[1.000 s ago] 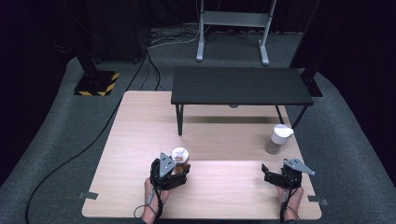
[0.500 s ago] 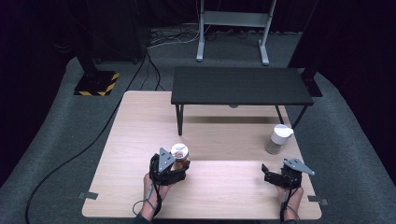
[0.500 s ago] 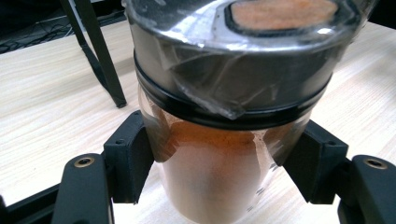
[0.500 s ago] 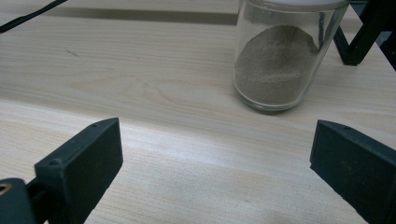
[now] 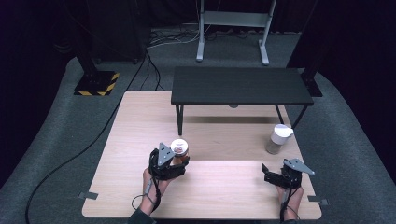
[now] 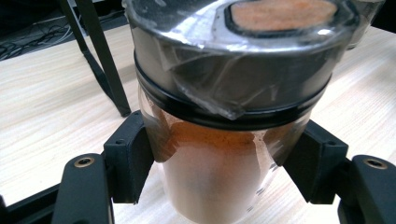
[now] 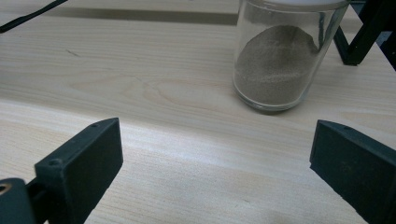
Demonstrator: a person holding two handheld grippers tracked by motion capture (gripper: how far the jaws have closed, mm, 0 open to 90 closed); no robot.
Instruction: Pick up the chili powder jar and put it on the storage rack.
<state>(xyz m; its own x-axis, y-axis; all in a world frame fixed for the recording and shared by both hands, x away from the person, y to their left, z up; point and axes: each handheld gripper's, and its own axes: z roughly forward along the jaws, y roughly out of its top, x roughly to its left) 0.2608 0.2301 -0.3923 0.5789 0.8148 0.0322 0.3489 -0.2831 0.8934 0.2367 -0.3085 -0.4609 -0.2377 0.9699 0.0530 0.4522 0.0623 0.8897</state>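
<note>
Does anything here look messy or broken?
One oddity: the spice jar clamped in the left gripper has clear wrap crumpled and peeling around its black lid. Nothing looks spilled on the table.

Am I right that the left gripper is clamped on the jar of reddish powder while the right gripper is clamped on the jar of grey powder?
Not quite. The left gripper is clamped on the jar of reddish powder, but the right gripper is open: in the right gripper view the jar of grey powder stands on the table beyond its jaws, untouched.
</note>
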